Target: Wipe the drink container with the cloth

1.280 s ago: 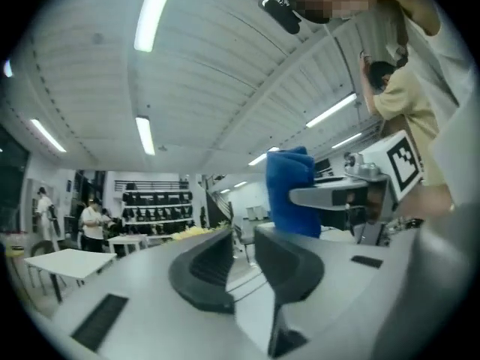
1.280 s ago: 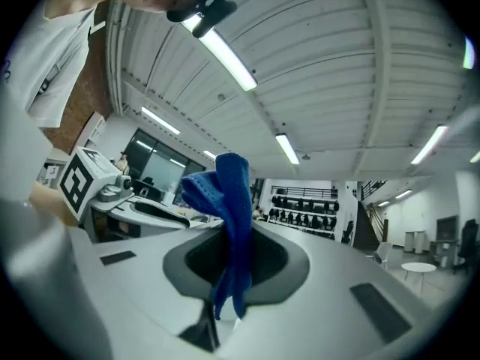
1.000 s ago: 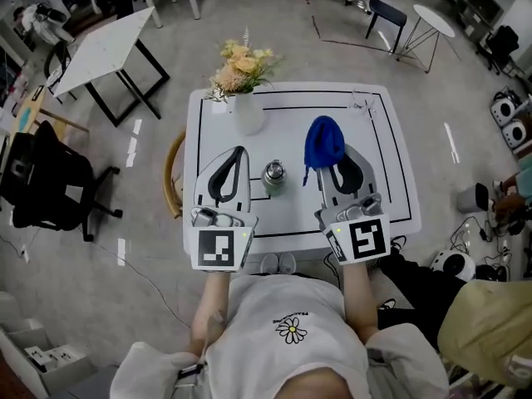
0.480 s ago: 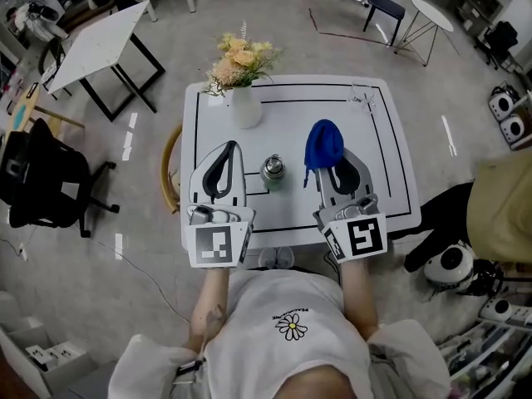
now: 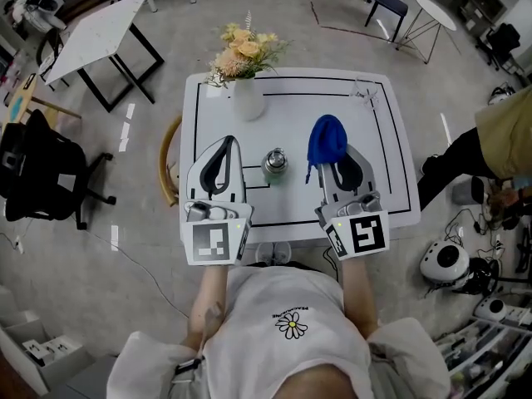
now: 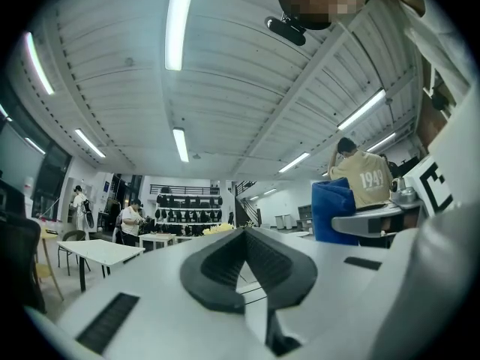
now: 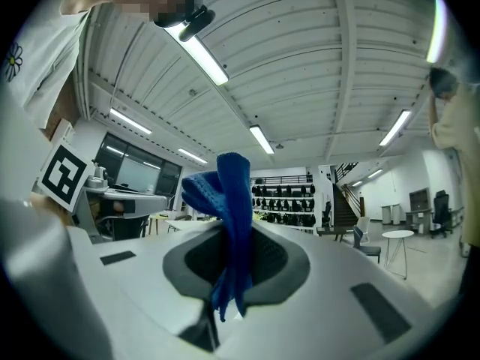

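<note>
Held out ahead, side by side and roughly level: the left tool (image 5: 226,144), jaws pressed together on nothing, and the right tool (image 5: 335,166), jaws clamped on a blue cloth (image 5: 326,136).

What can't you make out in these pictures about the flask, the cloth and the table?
- Drink container: in the head view it is too small to show its lid or any dirt, and neither gripper view shows it.
- Cloth: in the head view its bunched folds hide the tips of the right gripper.
- Small clear thing at the far corner of the table: too small to name.
- Table's near edge: partly covered by the grippers' marker cubes.
</note>
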